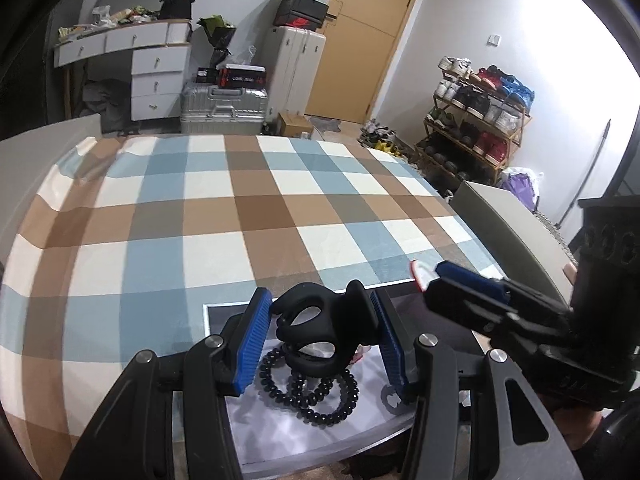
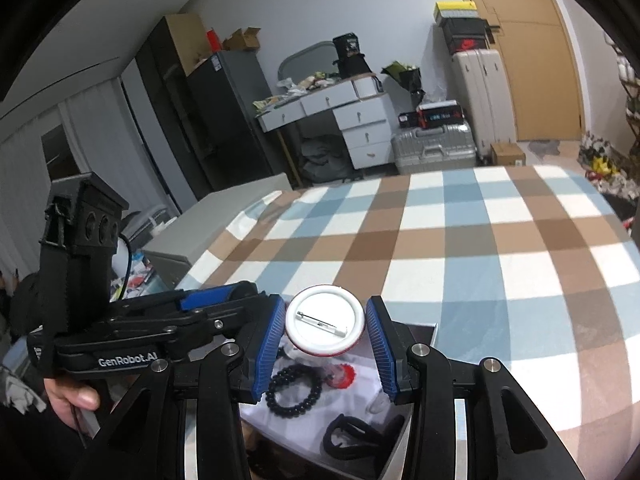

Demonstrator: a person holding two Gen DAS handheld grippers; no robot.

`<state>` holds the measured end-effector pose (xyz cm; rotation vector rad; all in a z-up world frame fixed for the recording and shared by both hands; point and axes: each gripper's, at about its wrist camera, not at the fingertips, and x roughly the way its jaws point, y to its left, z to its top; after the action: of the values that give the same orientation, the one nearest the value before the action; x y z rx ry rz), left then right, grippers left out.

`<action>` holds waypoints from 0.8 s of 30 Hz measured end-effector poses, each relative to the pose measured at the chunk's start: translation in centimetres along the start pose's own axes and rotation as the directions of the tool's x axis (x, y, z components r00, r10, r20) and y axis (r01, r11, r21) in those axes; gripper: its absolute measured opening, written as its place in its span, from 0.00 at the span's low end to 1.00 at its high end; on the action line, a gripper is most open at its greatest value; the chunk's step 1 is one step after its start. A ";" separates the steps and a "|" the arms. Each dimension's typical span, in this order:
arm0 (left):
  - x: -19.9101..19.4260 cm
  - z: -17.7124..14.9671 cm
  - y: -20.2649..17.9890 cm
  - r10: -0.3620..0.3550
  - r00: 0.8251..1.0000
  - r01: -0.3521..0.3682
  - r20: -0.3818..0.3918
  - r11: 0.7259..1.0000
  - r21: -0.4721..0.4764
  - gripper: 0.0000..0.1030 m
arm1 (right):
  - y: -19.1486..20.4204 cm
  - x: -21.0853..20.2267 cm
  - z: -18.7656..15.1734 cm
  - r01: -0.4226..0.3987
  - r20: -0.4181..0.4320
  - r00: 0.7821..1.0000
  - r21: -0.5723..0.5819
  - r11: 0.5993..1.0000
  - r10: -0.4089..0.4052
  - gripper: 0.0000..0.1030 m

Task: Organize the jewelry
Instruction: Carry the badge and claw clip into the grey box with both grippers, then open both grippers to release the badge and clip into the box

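My left gripper (image 1: 320, 330) is shut on a black claw hair clip (image 1: 320, 322) and holds it above a tray (image 1: 320, 436) with a grey and white liner. A black spiral hair tie (image 1: 308, 390) lies in the tray below it. My right gripper (image 2: 326, 330) is shut on a round white pin badge (image 2: 325, 321) with a red rim, its pin back facing the camera. Below it lie a black bead bracelet (image 2: 294, 390), a red and white trinket (image 2: 344, 376) and another black clip (image 2: 356, 436). The right gripper (image 1: 460, 284) shows at the right of the left wrist view with the badge (image 1: 420, 274).
The tray sits at the near edge of a bed with a blue, brown and white checked cover (image 1: 240, 208). A grey box (image 1: 504, 216) stands to the right of the bed. Suitcases (image 1: 224, 108), drawers (image 1: 160, 76) and a shoe rack (image 1: 476, 120) stand beyond it.
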<state>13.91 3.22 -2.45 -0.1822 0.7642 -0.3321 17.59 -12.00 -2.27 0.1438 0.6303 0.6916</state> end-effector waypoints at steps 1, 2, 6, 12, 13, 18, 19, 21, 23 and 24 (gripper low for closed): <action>0.1 -0.1 -0.1 0.005 1.000 -0.005 -0.002 1.000 0.003 0.44 | -0.2 0.2 -0.1 -0.003 -0.005 1.000 0.006 1.000 0.003 0.40; 0.2 -0.1 -0.1 0.006 1.000 -0.006 -0.006 1.000 0.007 0.44 | -0.3 0.4 -0.2 -0.002 -0.010 1.000 0.009 1.000 0.002 0.40; 0.7 -0.2 0.1 -0.012 1.000 0.012 -0.023 1.000 -0.002 0.44 | -0.4 0.8 -0.4 0.000 -0.029 1.000 0.002 1.000 0.000 0.40; 1.3 -0.4 0.3 -0.046 0.998 0.045 -0.052 0.999 -0.017 0.44 | -0.6 1.5 -0.7 0.006 -0.069 0.998 0.001 1.000 -0.006 0.40; 1.3 -0.4 0.3 -0.050 0.997 0.050 -0.055 0.999 -0.016 0.44 | -0.6 1.6 -0.7 0.004 -0.072 0.997 0.003 1.000 -0.004 0.40; 1.4 -0.3 0.4 -0.075 0.994 0.073 -0.075 0.997 -0.028 0.47 | -0.5 1.7 -0.6 0.004 -0.088 0.996 0.012 1.000 -0.003 0.42; 1.4 -0.3 0.3 -0.079 0.993 0.077 -0.092 0.997 -0.021 0.52 | -0.6 1.7 -0.6 0.004 -0.086 0.996 0.017 1.000 -0.002 0.42; 1.0 -0.3 0.1 -0.073 0.993 0.072 -0.096 0.997 -0.011 0.54 | -0.6 1.1 -0.5 0.004 -0.082 0.997 0.028 1.000 -0.002 0.44; 0.2 -0.4 0.2 -0.077 0.995 0.076 -0.068 0.997 -0.023 0.63 | -0.5 0.2 -0.5 0.007 -0.061 0.998 0.028 1.000 -0.005 0.52; -0.2 -0.5 0.2 -0.082 0.995 0.080 -0.062 0.996 -0.028 0.67 | -0.4 -0.4 -0.6 0.012 -0.044 0.999 0.024 1.000 -0.011 0.53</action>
<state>13.46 3.49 -2.77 -0.2278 0.8247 -0.4068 17.24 -12.61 -2.67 0.1480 0.6816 0.6772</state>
